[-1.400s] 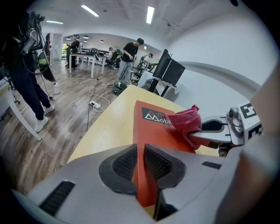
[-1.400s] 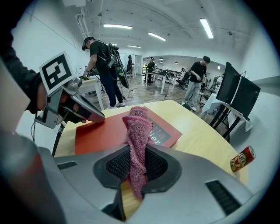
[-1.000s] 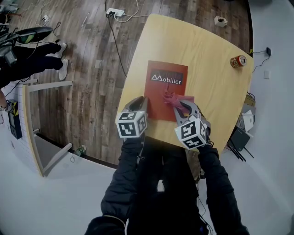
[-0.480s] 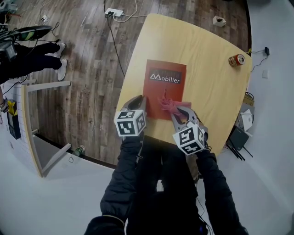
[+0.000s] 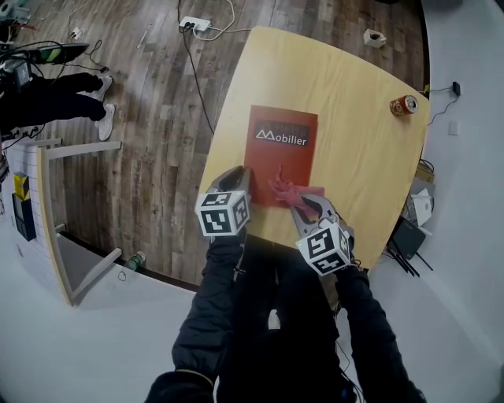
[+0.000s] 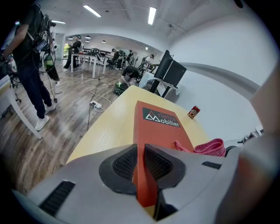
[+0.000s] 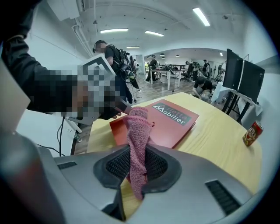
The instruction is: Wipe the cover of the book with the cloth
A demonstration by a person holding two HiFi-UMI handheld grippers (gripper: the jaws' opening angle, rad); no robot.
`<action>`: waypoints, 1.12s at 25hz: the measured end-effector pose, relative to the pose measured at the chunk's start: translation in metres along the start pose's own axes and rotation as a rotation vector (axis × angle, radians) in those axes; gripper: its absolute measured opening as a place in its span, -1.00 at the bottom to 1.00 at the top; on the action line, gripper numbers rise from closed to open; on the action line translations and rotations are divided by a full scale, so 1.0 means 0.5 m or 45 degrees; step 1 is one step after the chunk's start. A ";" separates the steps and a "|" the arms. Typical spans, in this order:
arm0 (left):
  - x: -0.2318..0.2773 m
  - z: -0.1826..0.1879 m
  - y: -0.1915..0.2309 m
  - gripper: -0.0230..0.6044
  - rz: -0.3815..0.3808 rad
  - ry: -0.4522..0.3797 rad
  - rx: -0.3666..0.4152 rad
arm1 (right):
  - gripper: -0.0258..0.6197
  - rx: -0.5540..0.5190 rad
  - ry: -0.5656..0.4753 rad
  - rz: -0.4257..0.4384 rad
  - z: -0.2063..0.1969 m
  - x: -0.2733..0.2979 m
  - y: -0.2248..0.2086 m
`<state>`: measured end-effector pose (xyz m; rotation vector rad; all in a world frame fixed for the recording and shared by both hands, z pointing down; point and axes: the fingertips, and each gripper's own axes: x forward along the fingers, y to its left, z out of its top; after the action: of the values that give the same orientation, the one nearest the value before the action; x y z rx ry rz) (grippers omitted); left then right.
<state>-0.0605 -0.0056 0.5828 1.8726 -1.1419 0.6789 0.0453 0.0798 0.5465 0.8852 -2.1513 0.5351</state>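
- Head view, nearest: the left gripper (image 5: 239, 178) is clenched on the near edge of the book (image 5: 283, 149), at the cover's 7 o'clock corner. The left gripper view shows that red edge pinched between both jaws.
- At the book's 5 o'clock, the right gripper (image 5: 302, 203) is grasping the pink cloth (image 5: 285, 189). The right gripper view shows the cloth squeezed between the jaws, with its bunched end standing up beyond them.
- The cloth's free end sits over the near right part of the cover, on the near side of the white "Mobilier" lettering (image 5: 283, 136).
- The book lies flat and closed at about the middle of the bench (image 5: 354, 165), with its long side running from 6 to 12 o'clock.
- Farther off, a red can (image 5: 405, 105) stands near the bench's edge at 2 o'clock from the book, well apart from it.
- Past the bench's far edge, at 11 o'clock, a white power strip (image 5: 197, 22) with cables lies on the wooden floor (image 5: 150, 118).
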 end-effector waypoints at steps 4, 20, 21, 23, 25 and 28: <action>0.000 0.000 0.000 -0.69 0.001 0.007 0.000 | -0.67 0.036 -0.042 -0.007 0.024 -0.021 -0.011; -0.003 0.001 0.000 -0.69 -0.022 0.004 -0.010 | -0.67 0.025 -0.216 -0.170 0.220 0.047 -0.209; -0.003 0.002 0.000 -0.69 -0.024 0.004 -0.009 | -0.67 0.016 -0.217 -0.182 0.229 0.054 -0.221; -0.003 0.003 0.001 -0.69 -0.027 0.004 -0.005 | -0.67 -0.001 -0.216 -0.203 0.246 0.069 -0.242; -0.002 0.002 0.001 -0.69 -0.029 0.005 -0.003 | -0.67 -0.008 -0.209 -0.213 0.254 0.084 -0.258; -0.001 0.000 0.000 -0.69 -0.030 0.005 -0.002 | -0.67 -0.012 -0.186 -0.207 0.250 0.108 -0.268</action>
<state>-0.0608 -0.0054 0.5825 1.8800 -1.1160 0.6681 0.0578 -0.1090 0.5200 1.1131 -2.1845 0.3891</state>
